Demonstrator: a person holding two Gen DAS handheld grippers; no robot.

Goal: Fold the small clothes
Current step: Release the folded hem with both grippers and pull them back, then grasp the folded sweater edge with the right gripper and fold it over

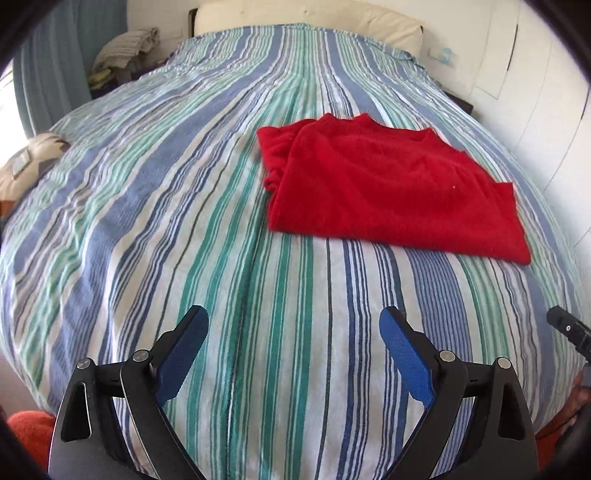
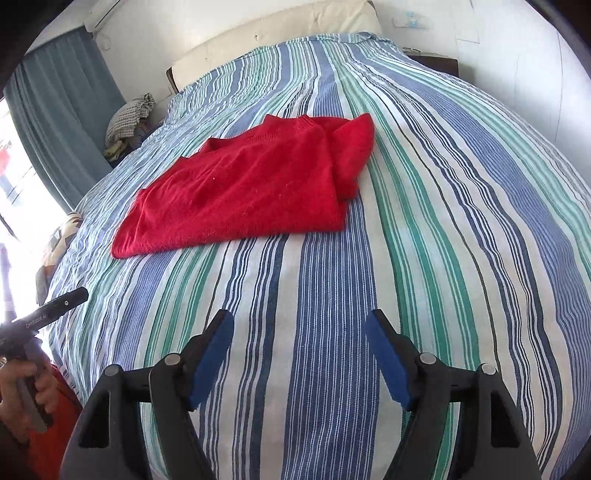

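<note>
Currently both claws, left (image 1: 293, 325) and right (image 2: 299, 328), gape wide and empty above the bed (image 1: 147, 221), well short of the sweater (image 1: 388, 192) lying folded at mid-bed. Probably one fold remains: grip both near corners, lift evenly, align edges.

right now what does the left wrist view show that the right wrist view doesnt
Only the left wrist view: the open left gripper up close, with just the tip of the other tool at its right edge.

Only the right wrist view: the open right gripper, the left hand on its tool's handle, and a blue curtain.

Both: the red garment lying folded on the striped bedspread, apart from both grippers, and the cream headboard.
</note>
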